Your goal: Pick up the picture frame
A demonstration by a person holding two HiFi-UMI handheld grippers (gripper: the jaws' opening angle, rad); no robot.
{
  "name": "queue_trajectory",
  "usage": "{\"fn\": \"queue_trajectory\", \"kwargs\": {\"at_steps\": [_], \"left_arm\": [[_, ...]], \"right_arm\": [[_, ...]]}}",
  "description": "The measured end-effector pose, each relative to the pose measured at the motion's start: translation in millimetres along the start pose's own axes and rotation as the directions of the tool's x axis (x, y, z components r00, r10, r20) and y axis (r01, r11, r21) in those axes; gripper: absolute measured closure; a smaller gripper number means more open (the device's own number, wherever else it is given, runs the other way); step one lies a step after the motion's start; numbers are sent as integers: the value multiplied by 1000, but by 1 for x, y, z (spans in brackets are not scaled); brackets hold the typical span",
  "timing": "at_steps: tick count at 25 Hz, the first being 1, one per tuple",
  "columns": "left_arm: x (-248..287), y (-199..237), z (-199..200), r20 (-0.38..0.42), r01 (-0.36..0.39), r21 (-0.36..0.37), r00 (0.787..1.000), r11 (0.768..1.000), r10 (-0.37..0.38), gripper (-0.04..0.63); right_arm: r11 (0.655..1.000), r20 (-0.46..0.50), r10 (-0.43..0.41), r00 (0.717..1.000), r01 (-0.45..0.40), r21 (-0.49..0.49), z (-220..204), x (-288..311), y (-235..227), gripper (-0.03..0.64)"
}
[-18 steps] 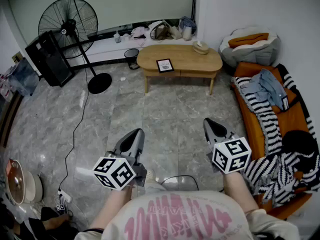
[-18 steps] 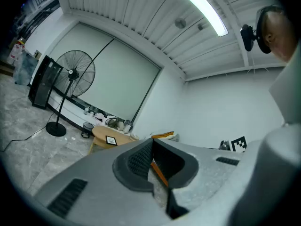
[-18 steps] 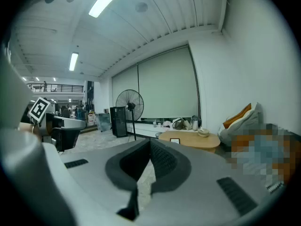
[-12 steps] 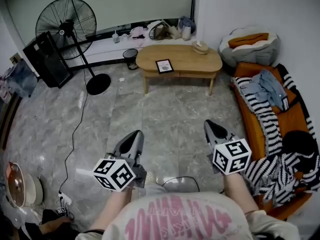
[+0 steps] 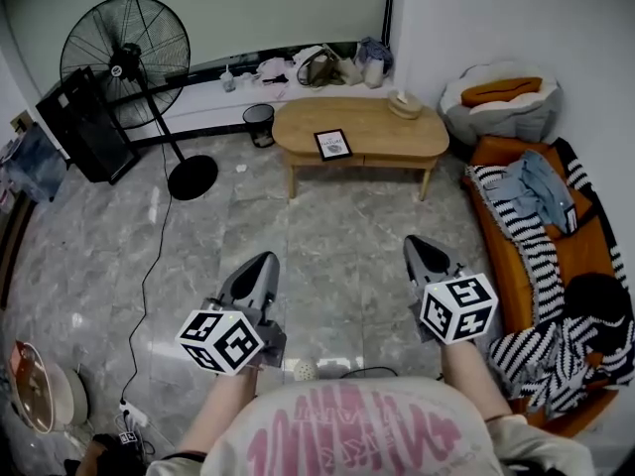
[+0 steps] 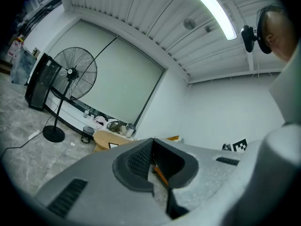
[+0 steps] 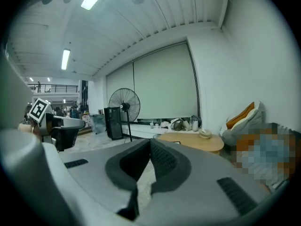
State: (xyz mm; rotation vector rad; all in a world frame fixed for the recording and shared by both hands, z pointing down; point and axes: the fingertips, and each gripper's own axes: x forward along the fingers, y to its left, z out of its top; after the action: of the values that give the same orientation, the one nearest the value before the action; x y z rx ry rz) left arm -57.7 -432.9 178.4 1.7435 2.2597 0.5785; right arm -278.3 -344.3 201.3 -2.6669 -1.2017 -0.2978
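A small black picture frame (image 5: pixel 332 144) lies on the oval wooden coffee table (image 5: pixel 397 132) across the room. It also shows small on that table in the left gripper view (image 6: pixel 113 145) and the right gripper view (image 7: pixel 176 142). My left gripper (image 5: pixel 260 263) hangs over the grey floor, far from the table, jaws shut with nothing between them. My right gripper (image 5: pixel 418 246) is level with it to the right, also shut and empty. In the left gripper view (image 6: pixel 152 145) and the right gripper view (image 7: pixel 150 144) the jaw tips meet.
A standing fan (image 5: pixel 124 58) and a black box (image 5: pixel 77 127) stand at the left. An orange sofa (image 5: pixel 585 256) with striped blankets runs along the right wall. A bin (image 5: pixel 258 124) sits by the table; a cable (image 5: pixel 149 256) trails over the floor.
The view has shifted forward a little toward the table; the fan and table sit slightly differently in frame. Both grippers keep their pose and stay shut.
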Motion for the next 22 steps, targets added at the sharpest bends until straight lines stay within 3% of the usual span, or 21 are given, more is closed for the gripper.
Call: {"fn": "queue_trajectory", "kwargs": {"at_steps": [4,13,22], "left_arm": [[16,33,29,0,14,10,1000,1000,-14,592],[38,97,74,3,48,35,999,998,-48,592],[36,145,63,-17,5,-30,1000,1000,-6,592]], "right_arm": [[998,46,4,999,-6,58,25,37,8,612],[997,42,-67,997,65,43,42,107,22,612],[996,-47,-75,996,77,36,17,143,29,611]]}}
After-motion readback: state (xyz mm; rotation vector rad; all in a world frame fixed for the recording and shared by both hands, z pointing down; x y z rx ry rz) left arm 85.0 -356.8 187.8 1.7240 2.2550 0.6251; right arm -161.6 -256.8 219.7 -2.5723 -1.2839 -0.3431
